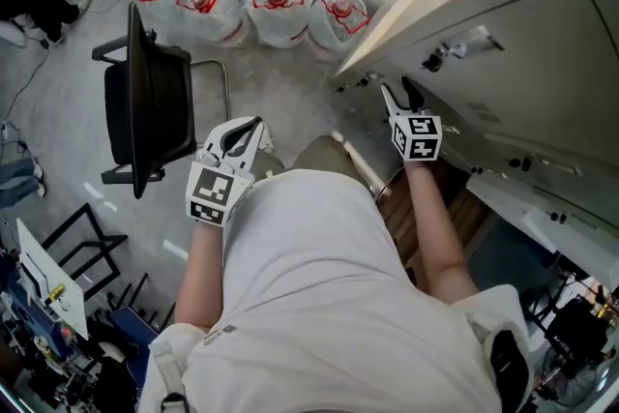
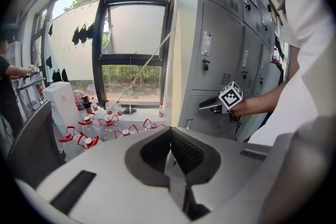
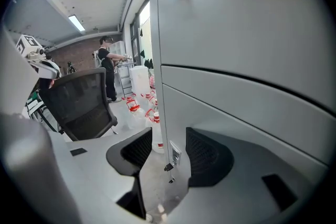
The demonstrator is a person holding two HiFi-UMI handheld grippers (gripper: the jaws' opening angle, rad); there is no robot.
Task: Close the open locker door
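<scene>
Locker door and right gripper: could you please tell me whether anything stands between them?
Nothing visible does. The free edge of the locker door stands between the open jaws of the right gripper, with neither pad visibly pressing on it. The office chair stands well off to the side.

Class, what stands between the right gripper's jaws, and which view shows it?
The free edge of the open locker door stands between the parted jaws of the right gripper; they do not press on it. The right gripper view shows this.
</scene>
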